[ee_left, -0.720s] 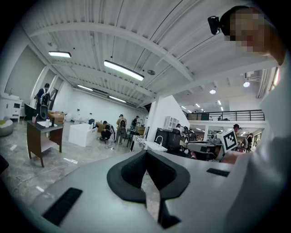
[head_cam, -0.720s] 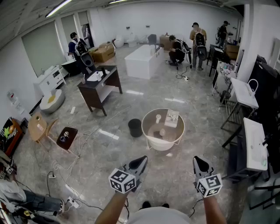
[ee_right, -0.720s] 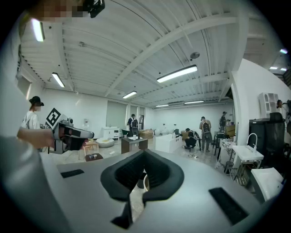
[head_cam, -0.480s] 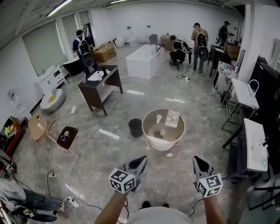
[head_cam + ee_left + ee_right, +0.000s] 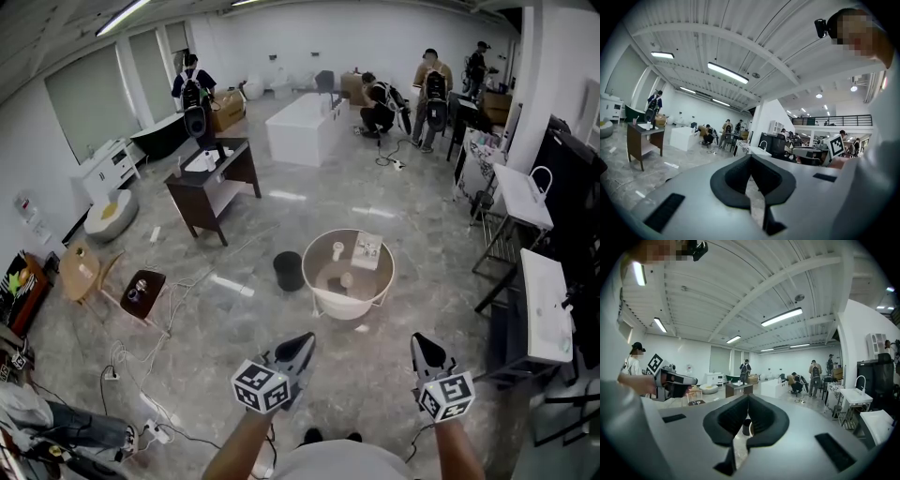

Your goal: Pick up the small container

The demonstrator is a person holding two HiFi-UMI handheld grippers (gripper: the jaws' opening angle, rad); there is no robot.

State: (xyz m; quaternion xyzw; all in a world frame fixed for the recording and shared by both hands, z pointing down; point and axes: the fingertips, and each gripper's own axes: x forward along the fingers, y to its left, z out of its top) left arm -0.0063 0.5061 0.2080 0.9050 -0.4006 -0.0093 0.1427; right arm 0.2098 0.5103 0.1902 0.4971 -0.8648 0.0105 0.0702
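Ahead on the floor stands a round white tub (image 5: 319,298) with a beige inner bottom. In it are a small white cup-like container (image 5: 337,250), a small pale container (image 5: 347,279), a white printed box (image 5: 367,250) and a dark block (image 5: 338,292). My left gripper (image 5: 305,343) and right gripper (image 5: 422,345) hover low in the head view, well short of the tub, side by side. Both are shut with nothing between the jaws, as the left gripper (image 5: 750,157) and right gripper (image 5: 747,397) also show in their own views.
A black bin (image 5: 288,271) stands just left of the tub. A dark wooden table (image 5: 214,178) and a white block (image 5: 305,131) are farther back. Stools (image 5: 142,291) and cables (image 5: 155,431) lie at left, white sinks (image 5: 547,309) at right. Several people stand at the back.
A person with a backpack at the back left has walked to the right behind the dark table. Both grippers stay where they were, still shut.
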